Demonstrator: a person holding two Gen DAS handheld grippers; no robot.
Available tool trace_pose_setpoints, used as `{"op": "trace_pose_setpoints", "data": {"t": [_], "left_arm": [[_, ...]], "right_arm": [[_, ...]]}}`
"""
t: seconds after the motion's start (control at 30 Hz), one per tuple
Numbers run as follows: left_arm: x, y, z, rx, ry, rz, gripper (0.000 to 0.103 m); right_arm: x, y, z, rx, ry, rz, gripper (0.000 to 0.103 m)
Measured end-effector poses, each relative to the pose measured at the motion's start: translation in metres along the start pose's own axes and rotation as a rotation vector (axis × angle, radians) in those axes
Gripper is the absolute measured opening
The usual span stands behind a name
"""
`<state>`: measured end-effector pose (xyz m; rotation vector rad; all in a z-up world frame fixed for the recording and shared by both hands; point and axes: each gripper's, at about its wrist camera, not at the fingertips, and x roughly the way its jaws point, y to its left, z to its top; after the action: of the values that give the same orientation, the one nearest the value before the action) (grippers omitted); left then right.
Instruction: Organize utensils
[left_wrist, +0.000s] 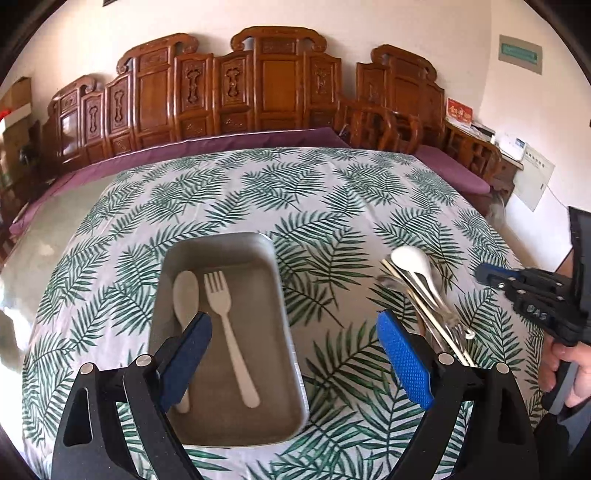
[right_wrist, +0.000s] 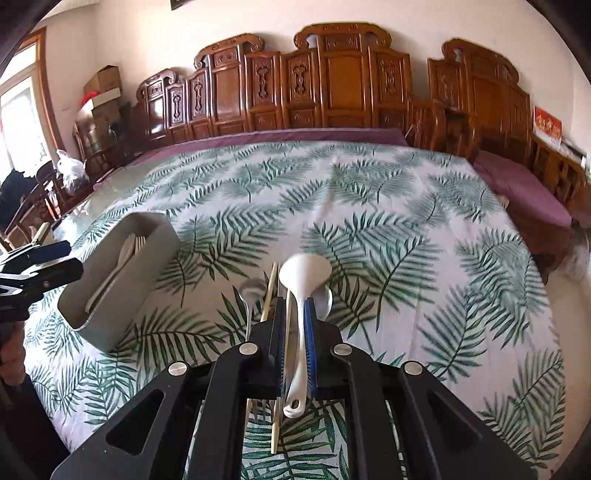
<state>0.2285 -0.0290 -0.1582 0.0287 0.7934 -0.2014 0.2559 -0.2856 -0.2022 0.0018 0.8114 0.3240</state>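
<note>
Right now: left gripper (left_wrist: 295, 354) wide open, nothing btwn pads, hovering over grey tray (left_wrist: 168, 295) on leaf-print tablecloth (left_wrist: 332, 192). Inside tray: white fork (left_wrist: 231, 332) and pale spoon (left_wrist: 185, 291), side by side, lengthwise. Right gripper (right_wrist: 295, 314) clamped on white ladle-type spoon (right_wrist: 301, 280) by its handle, bowl fwd, lifted above remaining pile: chopsticks (right_wrist: 267, 295) + metal spoons (right_wrist: 251, 291), right of tray.

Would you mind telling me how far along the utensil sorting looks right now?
Done: a white spoon and fork lie in the grey tray. In hand: the right claw grips a white ladle-like spoon; the left claw is open and holds nothing. Left: chopsticks and metal spoons on the tablecloth.
</note>
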Motion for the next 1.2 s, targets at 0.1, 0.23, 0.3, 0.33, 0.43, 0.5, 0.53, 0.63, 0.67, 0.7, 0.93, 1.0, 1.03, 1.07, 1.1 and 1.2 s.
{"op": "trace_pose_setpoints", "data": {"t": [0.1, 0.23, 0.3, 0.33, 0.43, 0.5, 0.53, 0.63, 0.67, 0.7, 0.93, 1.0, 1.03, 1.07, 1.1, 1.2], "left_arm": [[0.002, -0.005, -0.002, 0.012, 0.001, -0.006, 0.092], [0.005, -0.009, -0.004, 0.020, 0.007, -0.007, 0.092], [0.007, -0.011, -0.004, 0.023, 0.009, -0.008, 0.092], [0.007, -0.013, -0.005, 0.025, 0.010, -0.009, 0.092], [0.008, -0.016, -0.006, 0.032, 0.013, -0.010, 0.092], [0.009, -0.019, -0.007, 0.039, 0.016, -0.010, 0.092], [0.010, -0.020, -0.008, 0.042, 0.017, -0.009, 0.092], [0.011, -0.024, -0.010, 0.053, 0.022, -0.009, 0.092], [0.011, -0.025, -0.010, 0.055, 0.023, -0.010, 0.092], [0.012, -0.026, -0.010, 0.058, 0.025, -0.010, 0.092], [0.013, -0.028, -0.012, 0.071, 0.035, -0.016, 0.092], [0.013, -0.029, -0.013, 0.075, 0.038, -0.015, 0.092], [0.014, -0.029, -0.013, 0.077, 0.039, -0.014, 0.092], [0.014, -0.030, -0.013, 0.079, 0.040, -0.013, 0.092], [0.015, -0.030, -0.013, 0.080, 0.041, -0.013, 0.092], [0.015, -0.031, -0.015, 0.087, 0.042, -0.013, 0.092]], "right_arm": [[0.011, -0.002, -0.005, -0.012, 0.025, 0.000, 0.018], [0.018, -0.001, -0.011, -0.019, 0.064, 0.020, 0.018], [0.019, 0.001, -0.014, -0.014, 0.077, 0.041, 0.018], [0.020, 0.002, -0.015, -0.016, 0.084, 0.046, 0.018], [0.025, 0.011, -0.019, -0.042, 0.112, 0.054, 0.018], [0.028, 0.014, -0.021, -0.053, 0.128, 0.047, 0.018], [0.029, 0.013, -0.021, -0.051, 0.136, 0.046, 0.020], [0.035, 0.015, -0.025, -0.051, 0.167, 0.052, 0.029], [0.038, 0.017, -0.027, -0.058, 0.182, 0.052, 0.030], [0.039, 0.018, -0.028, -0.064, 0.189, 0.047, 0.030], [0.042, 0.030, -0.033, -0.132, 0.200, -0.022, 0.041], [0.039, 0.029, -0.031, -0.128, 0.188, -0.029, 0.041], [0.036, 0.028, -0.030, -0.130, 0.178, -0.037, 0.039], [0.034, 0.028, -0.029, -0.137, 0.169, -0.049, 0.037], [0.031, 0.028, -0.028, -0.152, 0.158, -0.075, 0.037], [0.028, 0.028, -0.029, -0.196, 0.147, -0.134, 0.032]]}}
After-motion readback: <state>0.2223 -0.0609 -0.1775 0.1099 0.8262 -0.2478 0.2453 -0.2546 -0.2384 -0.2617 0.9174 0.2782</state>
